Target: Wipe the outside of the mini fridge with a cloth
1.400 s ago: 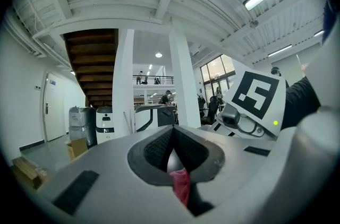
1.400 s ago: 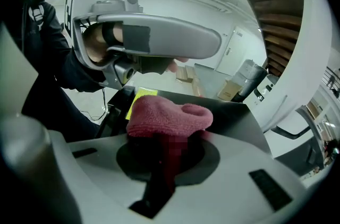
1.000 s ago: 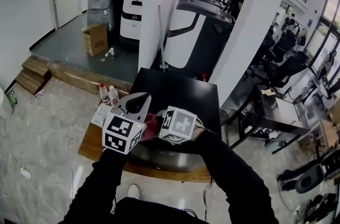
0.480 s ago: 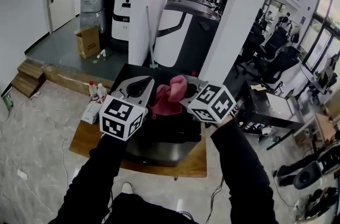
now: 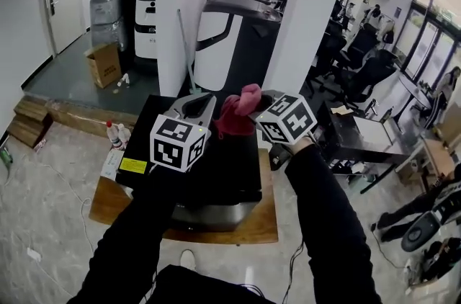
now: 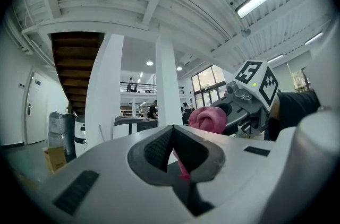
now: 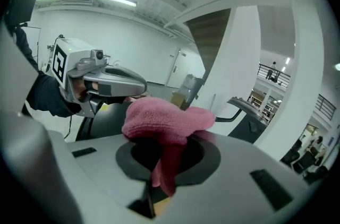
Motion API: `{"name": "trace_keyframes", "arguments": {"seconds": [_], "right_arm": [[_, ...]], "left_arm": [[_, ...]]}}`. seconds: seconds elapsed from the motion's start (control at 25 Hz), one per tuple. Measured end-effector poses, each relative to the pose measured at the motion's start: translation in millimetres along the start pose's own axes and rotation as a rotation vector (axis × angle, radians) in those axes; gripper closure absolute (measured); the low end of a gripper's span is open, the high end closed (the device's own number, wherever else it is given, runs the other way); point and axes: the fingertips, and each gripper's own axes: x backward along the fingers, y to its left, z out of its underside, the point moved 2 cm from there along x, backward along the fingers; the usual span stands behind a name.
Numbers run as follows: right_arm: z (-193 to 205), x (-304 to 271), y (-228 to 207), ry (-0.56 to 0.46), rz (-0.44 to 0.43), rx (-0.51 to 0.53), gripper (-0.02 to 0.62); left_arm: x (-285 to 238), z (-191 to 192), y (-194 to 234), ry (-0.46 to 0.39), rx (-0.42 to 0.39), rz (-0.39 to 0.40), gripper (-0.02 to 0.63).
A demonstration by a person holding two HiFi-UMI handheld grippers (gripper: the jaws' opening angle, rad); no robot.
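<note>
The black mini fridge (image 5: pixel 209 162) stands on a low wooden platform (image 5: pixel 268 222), seen from above in the head view. Both grippers are held up over its top. A pink cloth (image 5: pixel 235 115) hangs bunched between them. My right gripper (image 5: pixel 256 108) is shut on the cloth (image 7: pixel 164 119), which bulges out of its jaws (image 7: pixel 159 178). My left gripper (image 5: pixel 207 108) is shut on a thin edge of the same cloth (image 6: pixel 184 167); the bunched part (image 6: pixel 208 118) shows beyond, by the right gripper's marker cube (image 6: pixel 257 80).
Two small bottles (image 5: pixel 114 132) stand left of the fridge. White pillars (image 5: pixel 189 7) rise just behind it, with a treadmill-like machine (image 5: pixel 238 29) between them. A cardboard box (image 5: pixel 104 63) and wooden steps (image 5: pixel 29 119) lie at left; a desk (image 5: pixel 374 133) and office chairs at right.
Both grippers have risen from low over the fridge's front and moved apart. The pink cloth has come up with them and now shows between them.
</note>
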Motion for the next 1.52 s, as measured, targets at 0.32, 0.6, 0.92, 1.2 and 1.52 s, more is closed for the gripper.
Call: {"name": "trace_keyframes", "arguments": {"seconds": [0.32, 0.6, 0.92, 1.2, 1.52], "right_arm": [[48, -97, -53, 0.130, 0.010, -0.082, 0.541], [110, -179, -73, 0.307, -0.002, 0.006, 0.541], [116, -186, -64, 0.333, -0.118, 0.063, 0.554], [114, -167, -39, 0.345, -0.190, 0.086, 0.554], [115, -132, 4, 0.332, -0.233, 0.107, 0.554]], "left_arm": [[-58, 40, 29, 0.007, -0.007, 0.073, 0.600], [-89, 76, 50, 0.075, -0.001, 0.092, 0.600], [-98, 101, 49, 0.134, -0.035, 0.107, 0.600], [-91, 97, 35, 0.142, -0.053, 0.101, 0.600], [-56, 90, 1, 0.155, -0.060, 0.087, 0.600]]}}
